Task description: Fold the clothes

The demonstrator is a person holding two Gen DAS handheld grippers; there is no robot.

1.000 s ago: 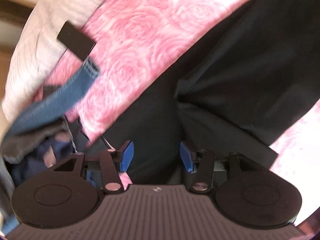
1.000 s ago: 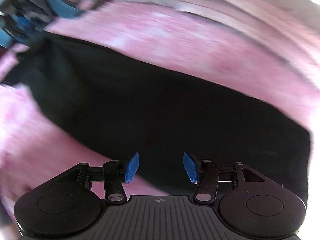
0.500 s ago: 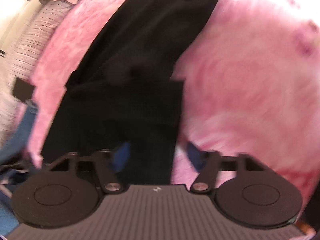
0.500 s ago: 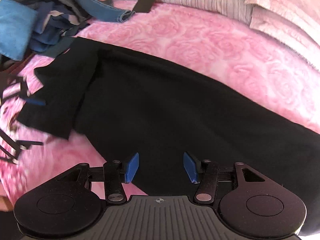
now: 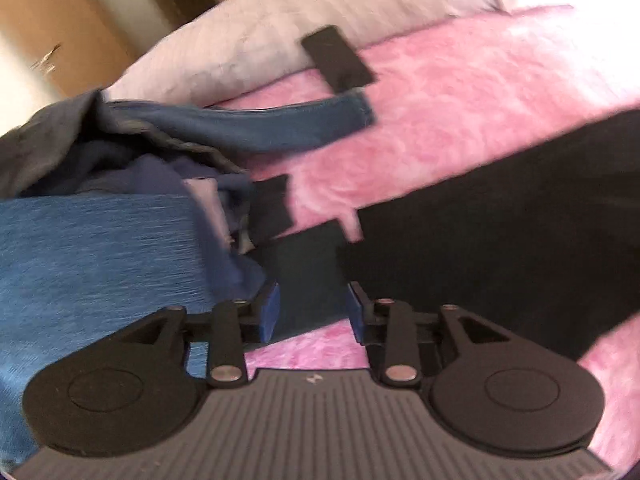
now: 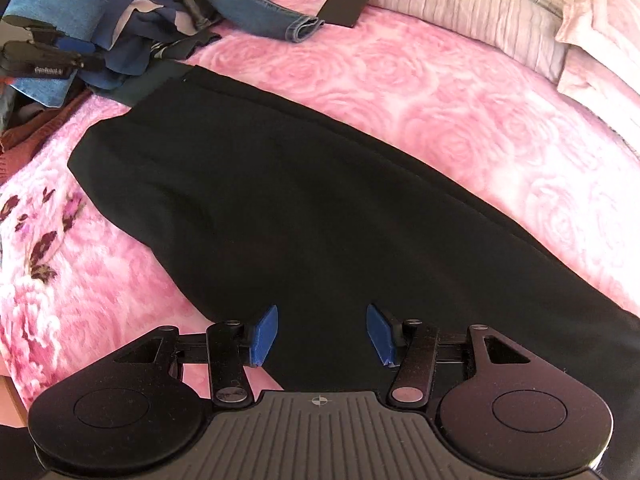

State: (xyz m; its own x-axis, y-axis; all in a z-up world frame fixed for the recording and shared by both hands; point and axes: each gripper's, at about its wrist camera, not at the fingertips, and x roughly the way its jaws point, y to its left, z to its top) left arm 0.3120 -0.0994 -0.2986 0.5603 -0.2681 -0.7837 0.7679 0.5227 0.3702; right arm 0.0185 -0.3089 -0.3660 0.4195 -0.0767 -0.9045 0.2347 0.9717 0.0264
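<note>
Pink rose-patterned bedspread (image 6: pixel 460 120) carries the black garment (image 6: pixel 300 200), its long axis running from far-left to near-right of you. Your right claw (image 6: pixel 322 336) hangs spread over its near edge; your left claw (image 5: pixel 312 308), also spread, straddles the far-left corner beside the clothes pile (image 5: pixel 100 220).

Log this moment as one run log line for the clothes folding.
left tool: open, at black garment corner | right tool: open, over garment | garment: flat on pink blanket | pile: unfolded
</note>
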